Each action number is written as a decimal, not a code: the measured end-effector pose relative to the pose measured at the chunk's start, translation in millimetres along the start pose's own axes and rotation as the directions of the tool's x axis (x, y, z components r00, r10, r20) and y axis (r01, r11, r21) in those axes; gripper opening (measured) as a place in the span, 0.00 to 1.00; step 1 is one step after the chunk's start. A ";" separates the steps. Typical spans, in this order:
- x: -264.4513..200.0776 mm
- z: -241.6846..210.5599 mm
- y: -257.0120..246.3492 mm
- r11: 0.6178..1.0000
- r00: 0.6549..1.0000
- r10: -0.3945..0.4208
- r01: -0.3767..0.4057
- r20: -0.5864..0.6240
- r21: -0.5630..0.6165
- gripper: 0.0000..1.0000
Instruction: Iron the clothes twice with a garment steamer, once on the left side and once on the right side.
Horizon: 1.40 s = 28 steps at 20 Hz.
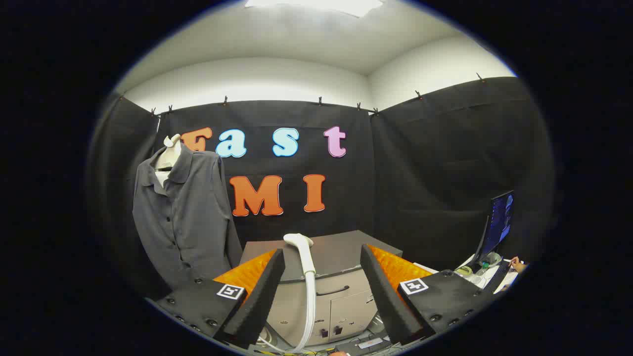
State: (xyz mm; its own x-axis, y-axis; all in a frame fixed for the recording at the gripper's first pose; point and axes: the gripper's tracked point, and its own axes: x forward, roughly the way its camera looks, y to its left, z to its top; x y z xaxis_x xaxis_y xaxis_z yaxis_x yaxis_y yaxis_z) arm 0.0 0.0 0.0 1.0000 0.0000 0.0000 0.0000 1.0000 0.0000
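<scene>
Right up close, the tool (321, 291) has its 2 fingers spread wide with nothing gripped, each finger (262, 291) angling up from a block that carries a small square black-and-white marker (231, 291). Standing in the gap between those fingers, closer to the left one and touching neither, is the white garment steamer head with its ribbed white hose (307, 277); the head rises at the top and the hose drops straight down toward a tangle of cables on the floor (316, 348).

Just beyond the steamer sits a low grey cabinet with a dark flat top (336, 252), a curved handle and 2 small doors on its front. The steamer head shows against that dark top, though I cannot tell whether it touches the cabinet or stands free in front of it.

Off past the left finger, further back, a dark grey button-front long-sleeved shirt (185, 217) hangs on a pale mannequin torso (170, 151), collar open and sleeves hanging down. It is well apart from both the steamer and the tool.

Over beyond the right finger there is a white tabletop (470, 264) with a lit monitor (498, 222) standing on it, some small clutter beside it, and a person's hand (517, 264) resting at its far edge.

Behind everything, the black cloth wall (435, 173) of the booth is clipped up along its top, with pale room walls above it and a bright ceiling light panel (316, 5).
</scene>
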 end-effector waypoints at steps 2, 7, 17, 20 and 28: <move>0.2 -1.9 7.0 1.000 1.000 0.015 -0.014 -0.014 0.009 0.98; -3.0 5.4 21.9 0.998 0.999 0.051 -0.051 0.008 0.023 0.98; -5.9 20.3 9.2 0.998 0.998 0.048 -0.049 0.037 0.039 0.98; 2.0 22.5 10.6 0.998 0.998 0.060 -0.060 0.023 0.032 0.98; 57.9 11.0 7.5 0.994 0.992 0.103 -0.101 -0.075 0.035 0.98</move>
State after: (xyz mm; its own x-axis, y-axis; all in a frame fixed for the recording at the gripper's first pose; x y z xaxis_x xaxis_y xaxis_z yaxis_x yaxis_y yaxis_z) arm 57.9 7.5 11.0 0.9919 0.1032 -0.0745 -0.1008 0.9943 0.0346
